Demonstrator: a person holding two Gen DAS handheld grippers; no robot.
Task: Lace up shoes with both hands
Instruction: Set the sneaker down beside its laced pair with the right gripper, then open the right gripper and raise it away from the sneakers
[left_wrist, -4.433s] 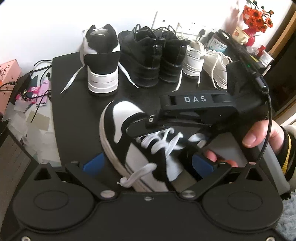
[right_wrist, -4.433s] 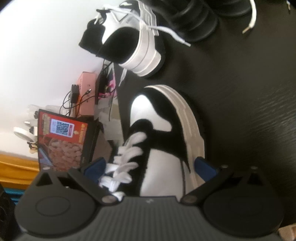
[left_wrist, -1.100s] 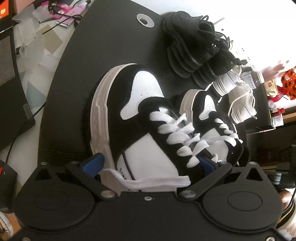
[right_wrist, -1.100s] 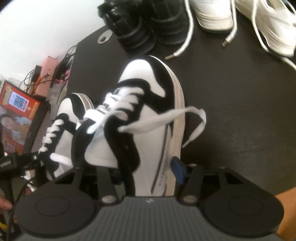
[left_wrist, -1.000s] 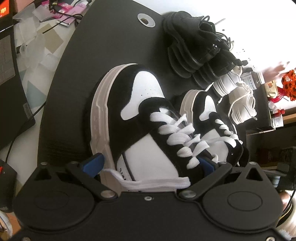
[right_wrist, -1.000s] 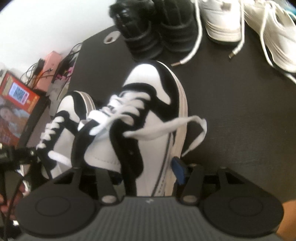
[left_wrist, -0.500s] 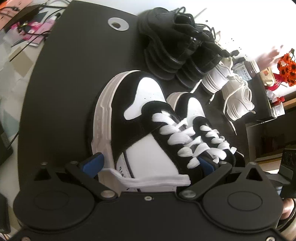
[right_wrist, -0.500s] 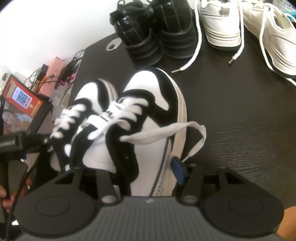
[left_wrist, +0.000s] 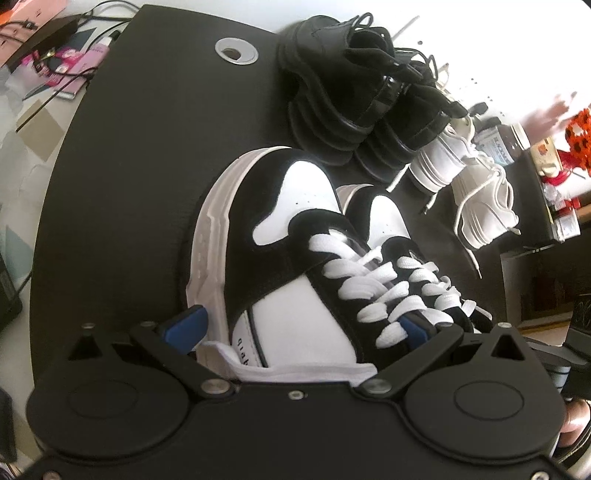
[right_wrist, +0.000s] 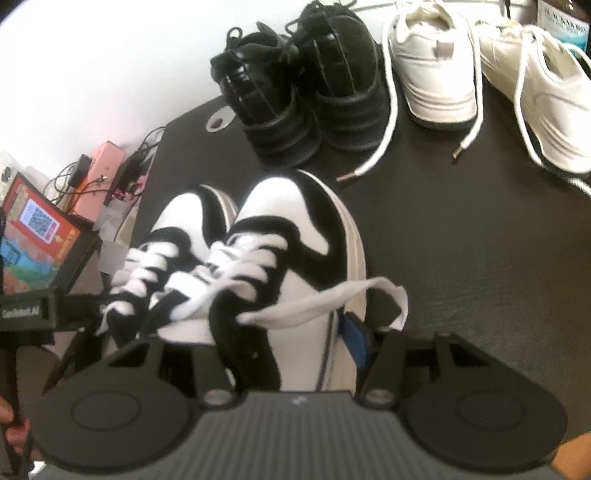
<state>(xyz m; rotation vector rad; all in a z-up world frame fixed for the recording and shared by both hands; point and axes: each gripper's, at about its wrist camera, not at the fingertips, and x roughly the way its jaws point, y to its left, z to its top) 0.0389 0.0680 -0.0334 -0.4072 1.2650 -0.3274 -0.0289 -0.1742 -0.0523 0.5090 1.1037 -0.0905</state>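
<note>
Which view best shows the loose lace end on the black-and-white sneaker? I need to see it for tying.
The right wrist view: the loose lace end drapes over the sneaker's side, unobstructed. The left wrist view shows only laced crossings; no free end is visible there.

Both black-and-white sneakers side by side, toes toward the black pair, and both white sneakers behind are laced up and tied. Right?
Not quite. The white sneakers are not tied: the right wrist view shows their white laces trailing loose across the black table. The black-and-white sneakers do sit side by side, toes toward the black pair.
</note>
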